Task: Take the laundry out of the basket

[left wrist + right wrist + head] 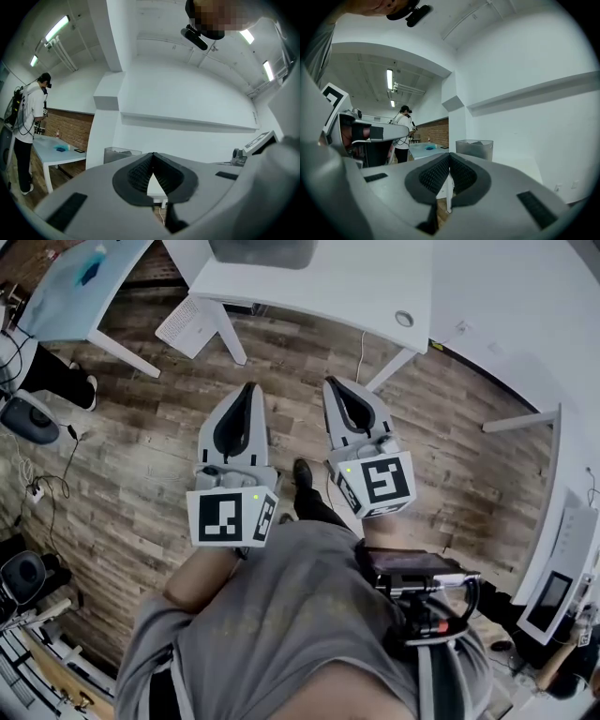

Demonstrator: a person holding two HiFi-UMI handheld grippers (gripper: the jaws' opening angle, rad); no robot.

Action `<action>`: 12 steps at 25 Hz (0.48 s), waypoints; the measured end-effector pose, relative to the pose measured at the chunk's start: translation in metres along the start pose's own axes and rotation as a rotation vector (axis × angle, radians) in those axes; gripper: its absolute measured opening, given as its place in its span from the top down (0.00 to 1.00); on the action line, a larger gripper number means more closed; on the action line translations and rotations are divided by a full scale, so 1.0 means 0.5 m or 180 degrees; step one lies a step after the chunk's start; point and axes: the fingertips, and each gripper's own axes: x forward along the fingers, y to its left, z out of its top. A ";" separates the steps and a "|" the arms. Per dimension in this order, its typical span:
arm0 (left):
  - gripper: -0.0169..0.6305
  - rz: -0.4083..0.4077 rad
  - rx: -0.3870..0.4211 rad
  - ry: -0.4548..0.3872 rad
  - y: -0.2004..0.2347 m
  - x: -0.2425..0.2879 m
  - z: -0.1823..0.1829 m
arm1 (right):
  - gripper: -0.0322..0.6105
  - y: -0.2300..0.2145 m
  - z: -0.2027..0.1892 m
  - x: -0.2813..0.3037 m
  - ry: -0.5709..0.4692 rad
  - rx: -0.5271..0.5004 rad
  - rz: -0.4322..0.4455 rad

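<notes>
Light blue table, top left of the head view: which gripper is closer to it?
Left. The left gripper sits right of the light blue table, over the floor; the right gripper is farther right still.

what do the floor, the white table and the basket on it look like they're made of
Floor: wood or wood-look planks, matte, with grain and plank seams showing; it could be laminate.
Table: smooth white top with no grain, probably painted or laminated board.
Basket: looks like frosted grey plastic, with smooth, slightly see-through walls.
</notes>
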 end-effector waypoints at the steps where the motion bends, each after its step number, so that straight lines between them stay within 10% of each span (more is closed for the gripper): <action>1: 0.96 0.0001 0.0013 -0.0005 -0.003 0.022 0.003 | 0.94 -0.018 0.004 0.012 -0.0009 0.0005 0.0004; 12: 0.96 0.0080 0.0226 -0.0113 0.008 0.202 0.044 | 0.94 -0.164 0.066 0.144 -0.0270 0.0005 0.0071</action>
